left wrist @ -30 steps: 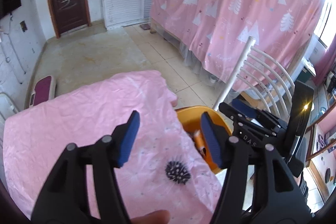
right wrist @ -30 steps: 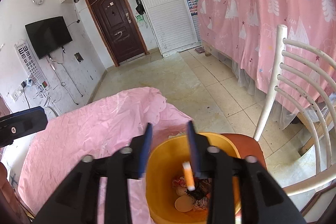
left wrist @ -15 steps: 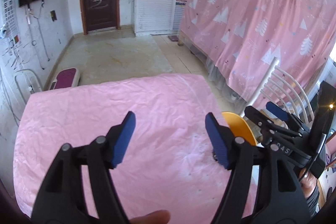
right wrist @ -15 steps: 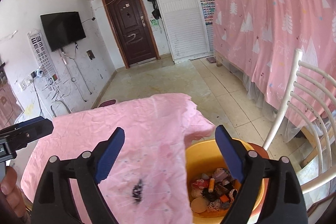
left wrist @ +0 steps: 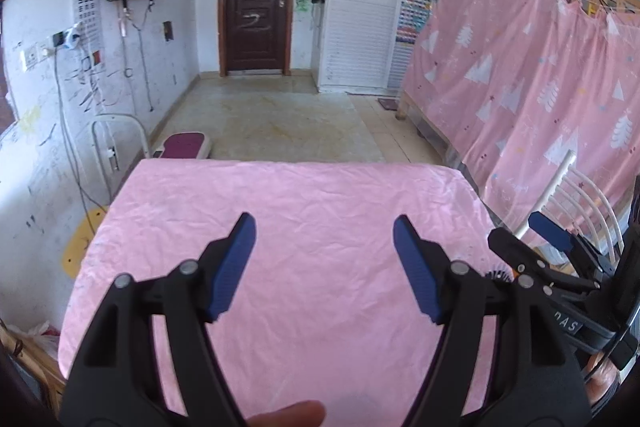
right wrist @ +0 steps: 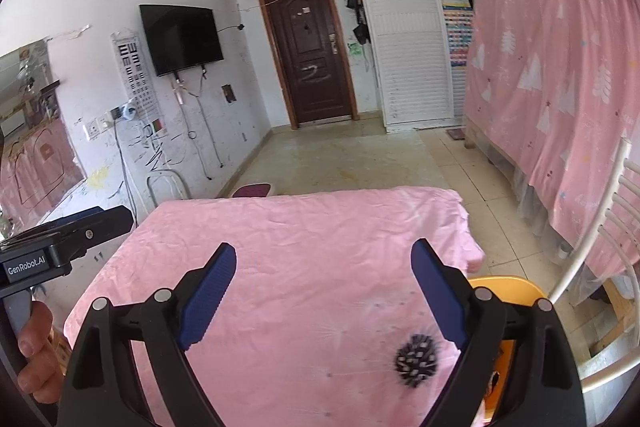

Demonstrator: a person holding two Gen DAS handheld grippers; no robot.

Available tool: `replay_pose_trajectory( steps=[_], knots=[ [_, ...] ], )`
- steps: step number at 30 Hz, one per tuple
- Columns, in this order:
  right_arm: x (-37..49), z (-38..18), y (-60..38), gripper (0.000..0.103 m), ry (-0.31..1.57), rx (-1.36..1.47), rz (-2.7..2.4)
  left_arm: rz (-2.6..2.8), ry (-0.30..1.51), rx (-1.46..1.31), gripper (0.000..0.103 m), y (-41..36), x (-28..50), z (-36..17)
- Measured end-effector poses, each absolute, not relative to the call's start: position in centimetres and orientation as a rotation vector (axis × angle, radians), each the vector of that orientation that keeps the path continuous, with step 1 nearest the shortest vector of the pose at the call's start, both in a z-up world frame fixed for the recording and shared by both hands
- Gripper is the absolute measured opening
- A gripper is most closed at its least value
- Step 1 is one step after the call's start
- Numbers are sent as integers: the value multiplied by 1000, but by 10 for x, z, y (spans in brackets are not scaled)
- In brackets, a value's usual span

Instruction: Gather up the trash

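My left gripper [left wrist: 324,263] is open and empty above the pink cloth-covered table [left wrist: 304,203]. My right gripper [right wrist: 322,293] is open and empty above the same table [right wrist: 304,227], near its right side. An orange trash basin [right wrist: 508,287] sits on a chair off the table's right edge, mostly hidden behind my right finger. A black-and-white spiky mark [right wrist: 416,355] lies on the cloth near the basin; it also shows in the left wrist view [left wrist: 498,275]. My right gripper shows in the left wrist view [left wrist: 532,247]. I see no loose trash on the cloth.
A white slatted chair back [right wrist: 608,227] stands right of the basin. A pink curtain [right wrist: 560,87] hangs along the right. A dark door [left wrist: 256,3] and tiled floor [left wrist: 276,123] lie beyond the table. A purple step [left wrist: 184,147] sits at the table's far left.
Both grippers have swung left, away from the orange basin, to face the table. The right gripper dropped an orange piece into the basin, then opened wide.
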State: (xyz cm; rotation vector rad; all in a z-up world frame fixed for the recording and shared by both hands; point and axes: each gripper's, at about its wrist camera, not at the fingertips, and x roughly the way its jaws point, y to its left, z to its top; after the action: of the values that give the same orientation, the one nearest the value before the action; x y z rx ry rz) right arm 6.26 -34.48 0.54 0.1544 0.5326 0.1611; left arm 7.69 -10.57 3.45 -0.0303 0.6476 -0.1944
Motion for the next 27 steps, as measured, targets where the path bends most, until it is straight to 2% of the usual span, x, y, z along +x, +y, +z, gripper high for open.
replay_pose_trajectory(
  steps=[13,27],
  knots=[
    [59,13,-284,79,528,87,237,-115,636,-85,69,-50,57,33],
    [52,18,-269,82,518,60,257,-87,623,-101,70,-35,49,36]
  ],
)
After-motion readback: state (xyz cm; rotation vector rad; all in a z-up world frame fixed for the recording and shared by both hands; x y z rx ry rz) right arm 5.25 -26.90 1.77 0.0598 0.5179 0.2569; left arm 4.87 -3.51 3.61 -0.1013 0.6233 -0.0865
